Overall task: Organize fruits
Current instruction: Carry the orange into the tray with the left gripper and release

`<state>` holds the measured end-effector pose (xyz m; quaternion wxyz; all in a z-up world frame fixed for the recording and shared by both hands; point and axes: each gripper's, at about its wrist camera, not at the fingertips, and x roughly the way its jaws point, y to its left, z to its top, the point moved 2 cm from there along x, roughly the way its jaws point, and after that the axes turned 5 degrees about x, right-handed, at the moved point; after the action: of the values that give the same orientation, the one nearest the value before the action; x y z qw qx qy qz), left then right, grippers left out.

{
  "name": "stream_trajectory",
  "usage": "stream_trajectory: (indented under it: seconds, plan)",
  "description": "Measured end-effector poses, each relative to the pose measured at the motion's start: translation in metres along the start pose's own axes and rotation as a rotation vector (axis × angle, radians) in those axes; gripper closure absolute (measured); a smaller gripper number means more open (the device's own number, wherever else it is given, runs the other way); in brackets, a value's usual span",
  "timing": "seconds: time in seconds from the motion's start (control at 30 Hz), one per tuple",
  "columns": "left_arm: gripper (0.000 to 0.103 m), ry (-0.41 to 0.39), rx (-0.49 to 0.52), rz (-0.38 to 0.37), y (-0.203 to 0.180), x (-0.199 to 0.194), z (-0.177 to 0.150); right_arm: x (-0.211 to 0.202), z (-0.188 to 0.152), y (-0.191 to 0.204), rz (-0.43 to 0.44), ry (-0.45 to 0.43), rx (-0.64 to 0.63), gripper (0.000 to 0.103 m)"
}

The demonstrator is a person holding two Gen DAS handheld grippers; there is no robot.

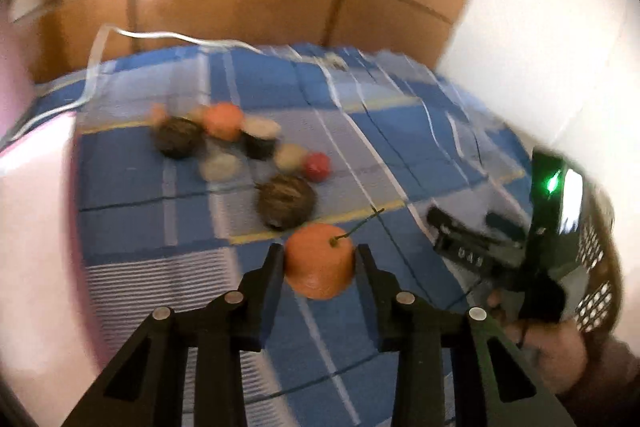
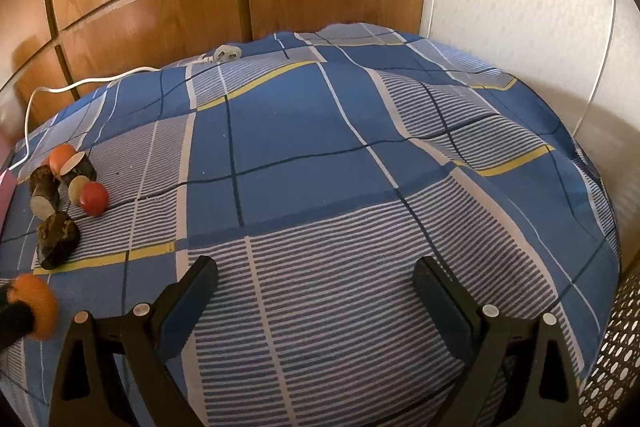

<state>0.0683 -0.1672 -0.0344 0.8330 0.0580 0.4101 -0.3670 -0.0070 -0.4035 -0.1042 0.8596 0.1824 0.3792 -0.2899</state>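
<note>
An orange fruit [image 1: 320,261] with a thin dark stem sits nearest, stem up and leaning right, off the blue checked cover. Just beyond it lies a dark brown rough fruit [image 1: 286,201]. Farther left is a loose cluster: a small red fruit [image 1: 317,166], another orange one [image 1: 223,120], more dark brown pieces [image 1: 178,137] and pale cut faces [image 1: 220,166] (blurred here).

Left black two-finger tool [image 1: 319,259] angled downward, its jaws pressed on both sides of a round orange fruit with a thin stem [image 1: 320,261], right black two-finger tool [image 2: 316,283] angled downward, jaws spread wide with nothing between, bare hand [image 1: 548,351] gripping the right tool's handle
</note>
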Motion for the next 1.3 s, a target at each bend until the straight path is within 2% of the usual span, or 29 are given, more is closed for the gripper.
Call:
stream_trajectory:
  seconds: [0.1,0.23,0.33,0.5,0.73,0.8,0.87,1.03,1.17,1.3]
  plan:
    - [0.067,-0.077,-0.108,0.054,0.033,-0.035,0.002,-0.001,-0.001,0.000,-0.002,-0.002,-0.002,0.003]
    - [0.067,-0.148,-0.288,0.230,0.096,-0.077,-0.003,-0.001,-0.001,0.000,-0.001,-0.005,0.000,0.003]
    - [0.067,-0.131,-0.412,0.409,0.151,-0.095,-0.014,-0.001,-0.001,0.000,-0.005,-0.007,0.000,0.003]
    - [0.067,-0.078,-0.510,0.577,0.208,-0.096,-0.034,-0.001,-0.001,0.000,-0.010,-0.004,-0.003,0.003]
    - [0.064,-0.049,-0.550,0.630,0.230,-0.084,-0.051,0.000,-0.001,0.000,-0.025,0.004,-0.009,0.003]
    - [0.051,-0.058,-0.550,0.644,0.228,-0.085,-0.053,0.001,-0.001,0.000,-0.026,0.006,-0.010,0.003]
    - [0.046,-0.083,-0.545,0.664,0.225,-0.091,-0.054,0.001,-0.001,0.000,-0.029,0.008,-0.012,0.003]
    - [0.040,-0.155,-0.556,0.676,0.216,-0.114,-0.059,0.002,-0.001,0.001,-0.033,0.010,-0.011,0.003]
    - [0.026,-0.205,-0.601,0.698,0.206,-0.136,-0.075,0.002,0.000,0.000,-0.033,0.017,-0.010,0.003]
    - [0.019,-0.197,-0.661,0.695,0.203,-0.146,-0.094,0.003,0.002,0.002,-0.040,0.039,-0.010,0.003]
